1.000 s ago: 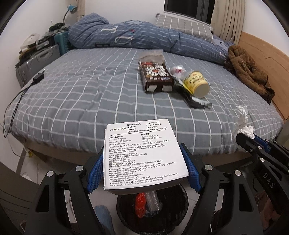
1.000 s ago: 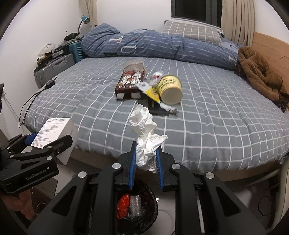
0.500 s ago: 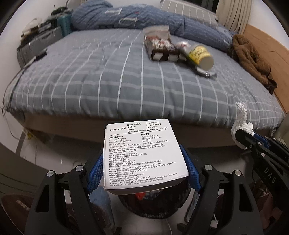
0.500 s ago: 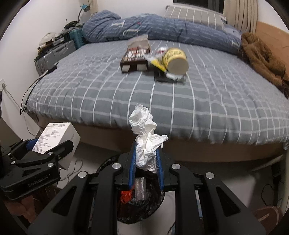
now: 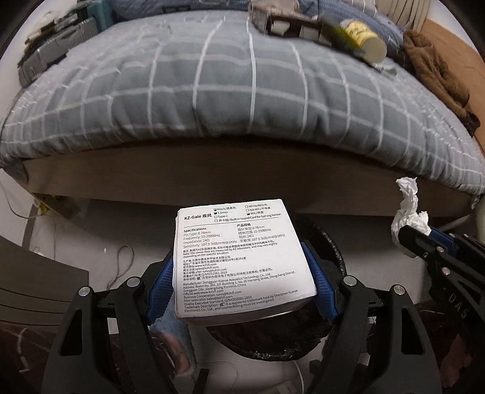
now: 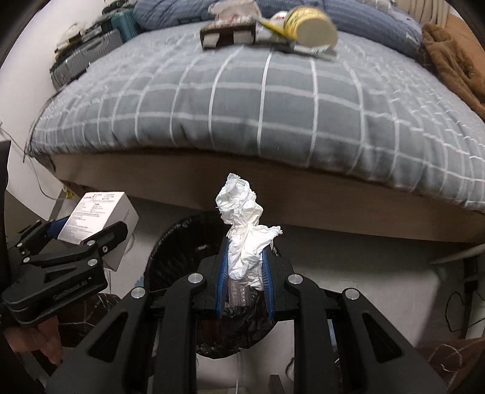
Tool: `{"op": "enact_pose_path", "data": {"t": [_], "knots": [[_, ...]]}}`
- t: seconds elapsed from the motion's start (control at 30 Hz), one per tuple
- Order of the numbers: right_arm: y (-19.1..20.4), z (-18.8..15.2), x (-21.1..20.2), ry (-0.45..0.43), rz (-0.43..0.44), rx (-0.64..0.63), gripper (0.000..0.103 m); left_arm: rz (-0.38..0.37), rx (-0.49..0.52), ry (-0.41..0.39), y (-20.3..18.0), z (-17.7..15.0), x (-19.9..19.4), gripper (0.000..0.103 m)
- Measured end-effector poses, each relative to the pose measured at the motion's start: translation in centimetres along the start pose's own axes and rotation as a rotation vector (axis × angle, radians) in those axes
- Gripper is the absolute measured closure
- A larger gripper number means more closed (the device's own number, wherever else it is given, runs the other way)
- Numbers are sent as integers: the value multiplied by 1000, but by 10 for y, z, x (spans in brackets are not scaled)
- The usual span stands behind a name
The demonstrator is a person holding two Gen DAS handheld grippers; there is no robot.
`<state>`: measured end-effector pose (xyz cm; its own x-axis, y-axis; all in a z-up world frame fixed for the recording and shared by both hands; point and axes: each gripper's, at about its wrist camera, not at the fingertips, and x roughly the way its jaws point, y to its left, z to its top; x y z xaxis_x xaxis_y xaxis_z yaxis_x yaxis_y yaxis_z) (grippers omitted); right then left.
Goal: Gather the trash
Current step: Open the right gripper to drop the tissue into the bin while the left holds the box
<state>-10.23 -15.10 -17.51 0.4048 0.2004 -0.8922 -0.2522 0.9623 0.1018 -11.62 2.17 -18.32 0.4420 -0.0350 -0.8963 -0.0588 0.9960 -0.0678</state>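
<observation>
Far left, grey cases [image 6: 81, 60] are stacked by the wall next to the bed, w/ cables [image 5: 121, 260] trailing over the pale floor below. My left gripper [image 5: 242, 272] is clamped on a white box [image 5: 236, 257], printed spec label facing up; blue pads press its two sides. From the right cam the same box [image 6: 100, 218] sits left of the bin, jaws tight on it.

Bin [image 6: 178, 248] w/ black liner stands on the floor just in front of the bed's wooden base, under both grippers. There's clear plastic inside, I think, but it's mostly hidden behind my fingers.

Centre: bed [image 6: 257, 103] w/ grey grid-pattern sheet bulges over the brown frame. On the far part lie more trash bits: a dark snack box [image 6: 230, 33], a yellow tub [image 6: 309, 27] on its side, some wrappers touching them. All blurred.

My right gripper [image 6: 242, 272] is pinched narrow on a crumpled tissue [image 6: 245, 236], which sticks up above the pads, right over the bin's mouth. In the left cam it shows at the right edge [image 5: 407, 212].

Far right: brown coat [image 5: 436, 69] heaped at the bed's edge by a wooden headboard [image 5: 454, 45].
</observation>
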Motion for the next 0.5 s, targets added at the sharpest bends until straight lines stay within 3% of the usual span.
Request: {"op": "enact_pose_path", "data": {"t": [0.5], "knots": [[15, -11, 81, 150, 31, -44, 82, 17, -32, 85, 29, -5, 54, 28]]}}
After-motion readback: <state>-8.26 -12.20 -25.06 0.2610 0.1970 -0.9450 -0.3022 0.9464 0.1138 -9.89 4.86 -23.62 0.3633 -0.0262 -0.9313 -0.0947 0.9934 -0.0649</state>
